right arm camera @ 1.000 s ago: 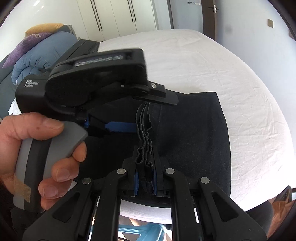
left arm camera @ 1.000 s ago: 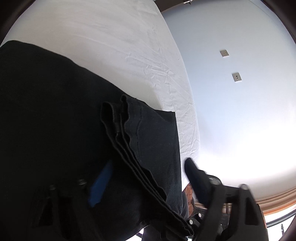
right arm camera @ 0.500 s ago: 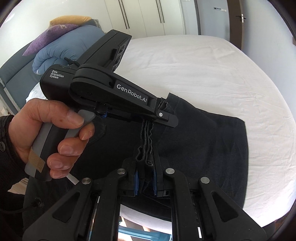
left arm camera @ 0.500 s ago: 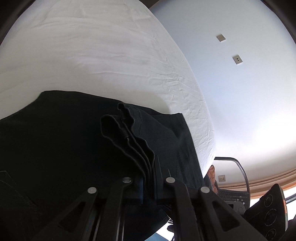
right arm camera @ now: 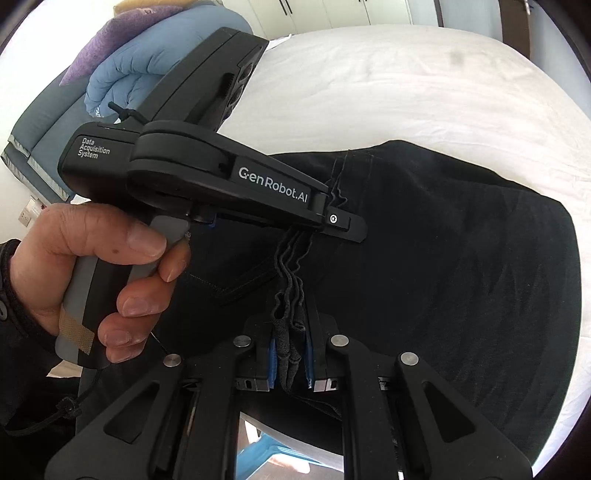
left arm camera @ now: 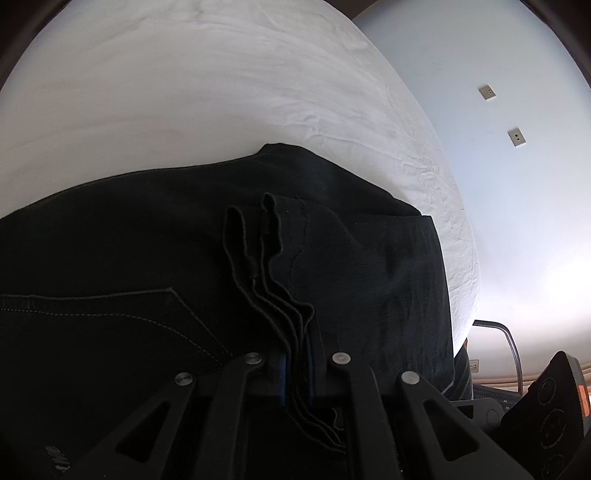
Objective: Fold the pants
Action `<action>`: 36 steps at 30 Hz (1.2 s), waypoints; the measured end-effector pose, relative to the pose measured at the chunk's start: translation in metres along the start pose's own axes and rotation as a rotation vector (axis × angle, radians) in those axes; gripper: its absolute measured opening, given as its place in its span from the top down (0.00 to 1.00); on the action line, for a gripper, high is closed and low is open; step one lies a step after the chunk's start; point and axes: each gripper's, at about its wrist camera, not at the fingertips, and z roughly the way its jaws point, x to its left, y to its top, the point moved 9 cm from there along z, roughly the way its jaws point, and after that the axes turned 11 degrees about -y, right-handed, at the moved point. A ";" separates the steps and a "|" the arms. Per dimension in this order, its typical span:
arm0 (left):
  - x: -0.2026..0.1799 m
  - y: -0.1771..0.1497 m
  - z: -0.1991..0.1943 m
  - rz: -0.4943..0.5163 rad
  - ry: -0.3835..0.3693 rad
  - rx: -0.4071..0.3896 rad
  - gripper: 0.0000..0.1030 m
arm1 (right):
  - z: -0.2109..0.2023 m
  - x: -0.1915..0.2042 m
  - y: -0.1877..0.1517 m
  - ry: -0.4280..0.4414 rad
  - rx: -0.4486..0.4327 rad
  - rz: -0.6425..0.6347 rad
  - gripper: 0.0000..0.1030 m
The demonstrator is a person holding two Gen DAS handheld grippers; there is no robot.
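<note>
Black pants lie folded over on a white bed. Their stacked hem edges stand up in a wavy ridge. My left gripper is shut on that ridge, several cloth layers pinched between its blue pads. In the right wrist view the same left gripper is held by a hand and clamps the ridge farther along. My right gripper is shut on the near end of the ridge, bunched cloth between its pads. A back pocket seam shows at the left.
A blue and purple duvet is piled on a grey seat beside the bed at the far left. White wardrobe doors stand behind the bed. A pale wall with two sockets runs along the bed's right side. A metal frame stands by the bed's corner.
My left gripper went from open beside the hem stack to shut on it. Both grippers then carried the ridge across the bed, and more of the pants with the pocket came into view.
</note>
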 end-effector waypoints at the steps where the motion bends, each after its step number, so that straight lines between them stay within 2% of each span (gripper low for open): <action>1: 0.000 0.000 0.001 0.000 0.001 -0.001 0.93 | 0.005 0.002 0.001 -0.001 0.009 0.000 0.90; 5: 0.006 0.001 0.002 -0.001 0.002 0.001 0.90 | 0.022 -0.005 -0.013 0.004 0.056 0.010 0.87; 7: 0.009 0.003 -0.004 -0.001 0.017 -0.015 0.82 | 0.024 -0.013 -0.019 0.016 0.086 0.046 0.86; 8: 0.012 0.004 -0.010 0.001 0.033 -0.027 0.70 | 0.022 -0.017 -0.022 0.033 0.094 0.062 0.85; 9: 0.012 0.005 -0.017 0.003 0.049 -0.045 0.53 | 0.019 -0.020 -0.025 0.051 0.100 0.075 0.84; 10: 0.014 0.007 -0.025 0.007 0.069 -0.064 0.45 | 0.015 -0.022 -0.026 0.074 0.105 0.084 0.76; 11: 0.015 0.009 -0.034 0.012 0.099 -0.087 0.35 | 0.010 -0.022 -0.029 0.114 0.111 0.095 0.48; 12: 0.015 0.010 -0.041 0.017 0.130 -0.103 0.31 | 0.004 -0.022 -0.032 0.160 0.117 0.111 0.27; 13: 0.016 0.011 -0.047 0.025 0.161 -0.117 0.31 | -0.003 -0.025 -0.039 0.195 0.117 0.131 0.01; 15: 0.010 0.014 -0.059 0.042 0.188 -0.154 0.31 | -0.020 -0.029 -0.049 0.251 0.086 0.150 0.00; 17: -0.007 0.015 -0.061 0.071 0.174 -0.186 0.31 | -0.043 -0.038 -0.062 0.302 0.073 0.140 0.00; 19: -0.023 0.012 -0.054 0.110 0.176 -0.198 0.29 | -0.068 -0.050 -0.054 0.349 0.012 0.158 0.00; 20: -0.029 0.008 -0.046 0.126 0.179 -0.194 0.26 | -0.079 -0.067 -0.061 0.368 -0.010 0.184 0.00; 24: -0.038 -0.024 0.001 0.146 0.164 -0.106 0.26 | -0.094 -0.154 -0.024 0.358 -0.089 0.359 0.02; 26: -0.037 -0.040 0.013 0.165 0.193 -0.098 0.26 | -0.097 -0.200 -0.014 0.421 -0.088 0.451 0.09; 28: -0.039 -0.050 0.014 0.202 0.233 -0.124 0.26 | -0.090 -0.237 -0.005 0.485 -0.074 0.508 0.10; 31: -0.034 -0.060 0.009 0.181 0.253 -0.141 0.25 | -0.062 -0.266 0.005 0.567 -0.033 0.562 0.10; 33: -0.030 -0.066 0.008 0.180 0.264 -0.137 0.24 | -0.028 -0.288 -0.005 0.515 0.013 0.616 0.10; 34: -0.029 -0.069 0.008 0.184 0.269 -0.137 0.24 | -0.014 -0.295 -0.010 0.520 0.043 0.642 0.10; 35: -0.029 -0.072 0.007 0.186 0.271 -0.138 0.24 | -0.004 -0.298 -0.021 0.540 0.067 0.665 0.18; 36: -0.028 -0.073 0.006 0.191 0.269 -0.143 0.24 | 0.001 -0.296 -0.027 0.528 0.047 0.658 0.19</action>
